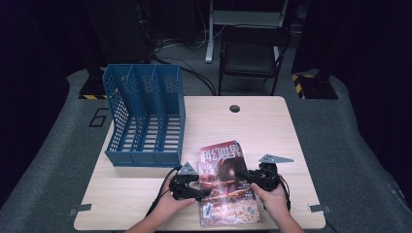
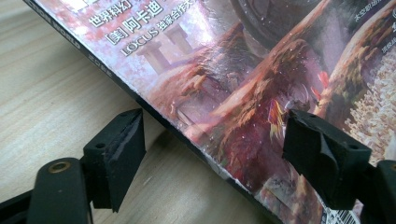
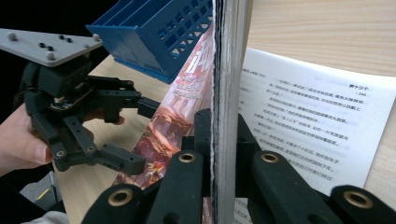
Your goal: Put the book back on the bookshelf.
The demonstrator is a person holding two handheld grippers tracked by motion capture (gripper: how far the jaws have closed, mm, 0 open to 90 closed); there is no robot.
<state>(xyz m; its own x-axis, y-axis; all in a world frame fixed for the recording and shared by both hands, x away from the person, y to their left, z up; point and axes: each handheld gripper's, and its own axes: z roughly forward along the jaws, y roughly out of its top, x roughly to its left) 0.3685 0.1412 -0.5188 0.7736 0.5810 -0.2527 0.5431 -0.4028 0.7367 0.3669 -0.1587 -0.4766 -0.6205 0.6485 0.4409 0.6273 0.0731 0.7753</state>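
The right gripper (image 1: 248, 177) is clamped tight on the fore edge of the magazine (image 1: 227, 184); its two jaws squeeze the pages between them, and I think this is to lift that side off the table (image 1: 272, 126). The left gripper (image 1: 200, 190) has its jaws apart; the spine edge of the magazine lies in the gap, and the pads (image 2: 122, 154) do not press on it. My guess is that it is getting set to take hold of that side, so both hands can carry the magazine to the blue file rack (image 1: 145, 114).

The magazine lies near the front of the table, between the two hands; the rack stands behind it and to the left, apart from it, with its slots open.

The high view shows the whole table and where each thing sits; it does not show the jaws well. The left gripper view (image 2: 212, 154) shows the shiny cover up close and the gap on each side of the spine. The right gripper view (image 3: 219, 149) shows the stack of pages pinched upright, and a loose white printed page (image 3: 317, 121) spread out flat on the far side; it shows the other gripper (image 3: 128, 135) open too.
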